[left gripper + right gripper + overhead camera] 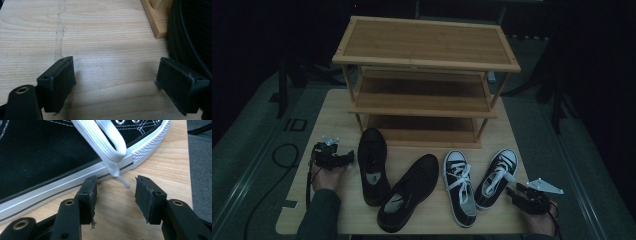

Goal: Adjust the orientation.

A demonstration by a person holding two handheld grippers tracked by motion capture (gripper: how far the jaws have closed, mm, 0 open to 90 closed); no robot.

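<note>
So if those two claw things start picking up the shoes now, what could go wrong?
Two guesses. The right gripper sits open right by the black canvas sneaker with a white sole, whose loose white lace dangles in front of its fingers; it might pinch lace instead of shoe. The left gripper is open beside the plain black shoe, close to the three-tier bamboo shoe rack, so a lift could bump the rack's foot.

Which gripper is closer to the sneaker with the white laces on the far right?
Right. The right gripper sits beside that sneaker, jaws open. The left gripper is across the table, beyond the black shoes.
</note>
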